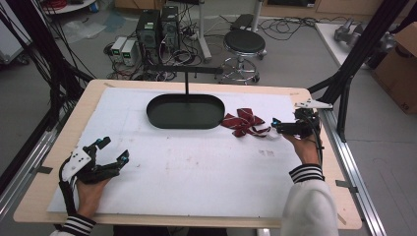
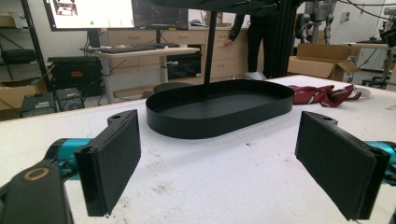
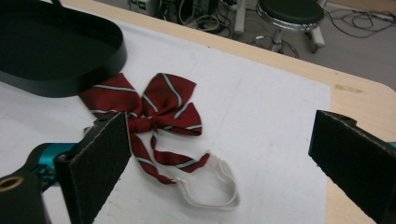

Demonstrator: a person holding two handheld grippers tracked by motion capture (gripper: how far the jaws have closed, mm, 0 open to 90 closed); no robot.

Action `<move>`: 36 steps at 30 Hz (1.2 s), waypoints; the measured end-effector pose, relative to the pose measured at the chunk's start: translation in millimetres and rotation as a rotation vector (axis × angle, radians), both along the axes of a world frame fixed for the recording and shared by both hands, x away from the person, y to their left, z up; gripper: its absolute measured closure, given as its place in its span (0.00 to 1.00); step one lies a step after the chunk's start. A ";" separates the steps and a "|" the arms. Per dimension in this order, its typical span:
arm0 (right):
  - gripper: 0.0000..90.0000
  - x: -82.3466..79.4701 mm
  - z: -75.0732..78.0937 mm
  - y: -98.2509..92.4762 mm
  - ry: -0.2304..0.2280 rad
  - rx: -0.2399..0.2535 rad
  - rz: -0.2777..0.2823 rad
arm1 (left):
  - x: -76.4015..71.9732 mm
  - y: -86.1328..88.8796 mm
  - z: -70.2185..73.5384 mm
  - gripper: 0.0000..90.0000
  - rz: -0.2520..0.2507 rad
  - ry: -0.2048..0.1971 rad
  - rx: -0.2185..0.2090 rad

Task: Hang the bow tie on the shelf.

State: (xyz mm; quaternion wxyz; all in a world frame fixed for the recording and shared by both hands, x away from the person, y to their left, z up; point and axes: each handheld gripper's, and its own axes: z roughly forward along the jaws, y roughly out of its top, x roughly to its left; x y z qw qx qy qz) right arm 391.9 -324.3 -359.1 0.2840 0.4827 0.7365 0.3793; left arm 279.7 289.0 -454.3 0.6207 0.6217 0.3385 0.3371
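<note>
Left gripper sits at about 8 o'clock on the white-covered wooden surface, held by the left hand with a striped cuff. Jaws spread wide, nothing between them. Left gripper view: both black pads apart, bare white cover between, the tray straight ahead.

Black oval shallow metal tray lies at 12 o'clock, toward the far edge, with a thin black upright post rising from its far side. It looks empty in the left gripper view.

Dark red bow tie with white stripes lies flat on the surface at about 2 o'clock, its left wing touching or just beside the tray's right end. In the right gripper view the bow tie has two tails running toward the camera, and a white elastic loop strap attached at the tail end, lying on the cover.

Right gripper is at about 3 o'clock, held by the right hand, white sleeve with striped cuff. Jaws open wide, pointing at the bow tie, gripping nothing. The near pad overlaps the bow tie's knot in that view; contact cannot be told. Strap lies between the jaws' line, apart from both pads.
</note>
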 end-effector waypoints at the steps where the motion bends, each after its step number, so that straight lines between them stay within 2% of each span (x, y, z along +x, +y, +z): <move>1: 0.06 2.8 0.6 -0.2 0.010 -0.006 -0.004 | -0.1 0.0 0.0 0.16 0.000 0.001 -0.001; 2: 0.06 8.4 0.5 -0.2 0.031 -0.017 -0.008 | -0.1 0.1 0.0 0.16 0.000 0.001 0.000; 5: 0.07 12.3 -1.8 -0.7 0.040 -0.016 -0.012 | -0.1 0.1 0.0 0.16 0.000 0.001 0.001; 6: 0.07 16.1 -6.2 -1.3 0.066 -0.020 -0.026 | -0.1 0.0 0.0 0.16 -0.001 0.001 0.001; 7: 0.07 16.1 -6.2 -1.3 0.066 -0.020 -0.026 | -0.1 0.0 0.0 0.16 0.001 0.000 0.001; 10: 0.07 21.4 -12.6 -2.2 0.105 -0.037 -0.042 | 0.0 -0.1 0.0 0.16 0.000 -0.001 0.000; 11: 0.08 22.8 -14.3 -2.8 0.116 -0.035 -0.046 | 0.0 0.0 0.0 0.16 0.000 0.000 0.001; 12: 0.18 25.0 -16.7 -4.9 0.138 -0.036 -0.040 | 0.0 0.0 0.0 0.16 0.000 0.000 0.000; 14: 0.18 26.1 -18.2 -5.5 0.149 -0.042 -0.044 | 0.0 0.1 0.0 0.16 0.000 0.002 -0.001; 19: 0.18 33.5 -28.8 -8.4 0.211 -0.046 -0.064 | 0.1 0.0 0.0 0.16 -0.001 0.000 -0.001; 20: 0.22 35.9 -32.9 -8.3 0.239 -0.053 -0.065 | 0.0 0.0 0.0 0.16 -0.001 0.001 -0.002; 22: 0.24 37.0 -34.7 -8.1 0.253 -0.063 -0.063 | 0.1 0.0 0.0 0.16 -0.001 0.000 -0.001; 25: 0.31 41.0 -40.3 -7.3 0.281 -0.103 -0.067 | 0.1 -0.1 0.0 0.16 -0.001 0.000 -0.001; 27: 0.31 42.0 -41.2 -7.4 0.284 -0.108 -0.065 | 0.1 -0.1 0.0 0.16 -0.001 0.000 -0.001; 31: 0.37 45.5 -47.2 -5.9 0.328 -0.113 -0.080 | 0.1 0.0 0.0 0.16 -0.001 0.000 -0.001; 33: 0.45 46.7 -49.8 -6.2 0.347 -0.115 -0.093 | 0.1 -0.1 0.0 0.16 -0.001 0.000 -0.001; 36: 0.50 47.9 -52.7 -6.1 0.374 -0.122 -0.091 | 0.0 0.1 0.1 0.16 -0.002 0.002 0.000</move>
